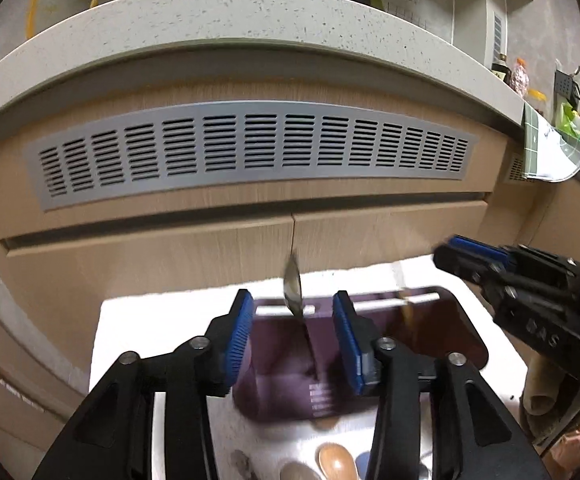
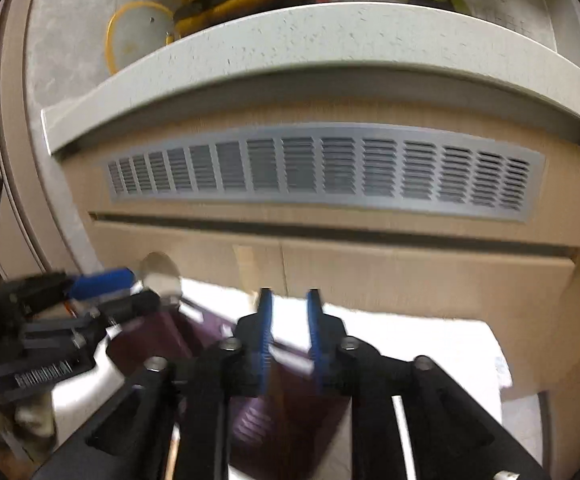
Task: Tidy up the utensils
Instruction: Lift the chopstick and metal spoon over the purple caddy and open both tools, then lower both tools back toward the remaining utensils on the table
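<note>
**Spoon loose between parted pads, over the purple holder**

Left wrist view: the left claw [image 1: 293,336] stands parted, its ribbed blue pads [image 1: 239,338] clear of the metal spoon [image 1: 294,286] that sits in the gap; no pad touches it, so nothing is gripped; the spoon stands nearly upright, long axis running away from the claw, bowl at the far, upper end and thin handle dropping toward the near end into the purple holder [image 1: 274,364]; the bowl is polished and oval, turned edge-on and blurred; the holder is glossy, dark and rounded at its corners, with a slotted patch on its near wall, and it rests on a white mat [image 1: 162,320]; a brown wooden handle [image 1: 406,312] leans in its right part; nearer than the pads lie a wooden spoon [image 1: 334,458] and a grey one [image 1: 296,474], bowls up; to the right hangs the right claw [image 1: 456,254], black with blue pads; beyond, a wood-grain cabinet [image 1: 170,256] carries a grey slotted vent [image 1: 250,148] under a speckled stone counter [image 1: 218,12].

Right wrist view: the right claw [image 2: 290,336] is narrowly parted and holds nothing; the holder [image 2: 290,420] lies just ahead and below it; left of it the left claw [image 2: 110,288] shows blurred, the spoon [image 2: 161,276] bowl shining just past its tip; the vent [image 2: 322,168] and counter [image 2: 330,36] cross behind.
</note>
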`<state>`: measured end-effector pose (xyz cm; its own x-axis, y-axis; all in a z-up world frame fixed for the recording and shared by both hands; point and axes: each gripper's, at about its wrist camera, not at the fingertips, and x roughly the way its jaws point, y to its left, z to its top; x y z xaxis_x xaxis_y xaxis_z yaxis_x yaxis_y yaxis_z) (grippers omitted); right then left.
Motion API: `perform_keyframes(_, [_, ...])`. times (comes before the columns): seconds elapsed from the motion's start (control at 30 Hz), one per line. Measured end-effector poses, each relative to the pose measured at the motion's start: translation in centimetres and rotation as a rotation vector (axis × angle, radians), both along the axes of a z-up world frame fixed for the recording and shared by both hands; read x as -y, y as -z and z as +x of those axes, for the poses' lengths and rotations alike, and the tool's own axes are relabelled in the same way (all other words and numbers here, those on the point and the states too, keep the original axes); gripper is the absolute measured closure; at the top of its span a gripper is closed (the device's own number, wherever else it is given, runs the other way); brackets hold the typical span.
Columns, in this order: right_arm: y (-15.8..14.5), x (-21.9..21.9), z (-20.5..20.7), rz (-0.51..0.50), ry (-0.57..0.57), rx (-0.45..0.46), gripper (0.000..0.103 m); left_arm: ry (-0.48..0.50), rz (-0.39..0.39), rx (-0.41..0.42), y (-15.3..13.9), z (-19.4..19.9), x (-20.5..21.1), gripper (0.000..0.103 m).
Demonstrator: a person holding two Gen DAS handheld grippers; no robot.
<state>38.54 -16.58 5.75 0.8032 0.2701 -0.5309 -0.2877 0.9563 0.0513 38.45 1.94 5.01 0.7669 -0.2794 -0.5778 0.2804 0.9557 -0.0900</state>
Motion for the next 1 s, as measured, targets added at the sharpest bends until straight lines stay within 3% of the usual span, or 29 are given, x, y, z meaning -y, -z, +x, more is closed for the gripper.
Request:
perform_keyframes(0.07, [0.3, 0.5, -1.5, -0.02, 0.013, -0.007, 0.069, -0.027, 0.003, -0.003, 0.2, -1.4, -0.7, 0.055])
perform_keyframes(0.13, [0.6, 1.1, -3.6, -0.045, 0.025, -0.024, 0.069, -0.044, 0.009, -0.009, 0.3, -2.6, -1.1, 0.049])
perform_keyframes(0.33, [2.6, 1.4, -8.7, -0.113, 0.009, -0.126, 0.061, -0.083, 0.018, -0.061, 2.3, -8.4, -2.1, 0.045])
perform_keyframes(0.63, [8.8, 0.4, -12.8, -0.077, -0.042, -0.346, 0.062, -0.128, 0.024, -0.194, 7.4, -15.5, -2.3, 0.038])
perform_keyframes(0.87, [11.1, -3.5, -16.6, -0.108, -0.183, -0.415, 0.063, -0.146, -0.03, -0.284, 9.8, -18.9, -3.6, 0.038])
perform_keyframes(1.0, [11.5, -4.8, -16.9, -0.093, -0.204, -0.433, 0.063, -0.123, -0.048, -0.309, 10.4, -19.9, -3.4, 0.038])
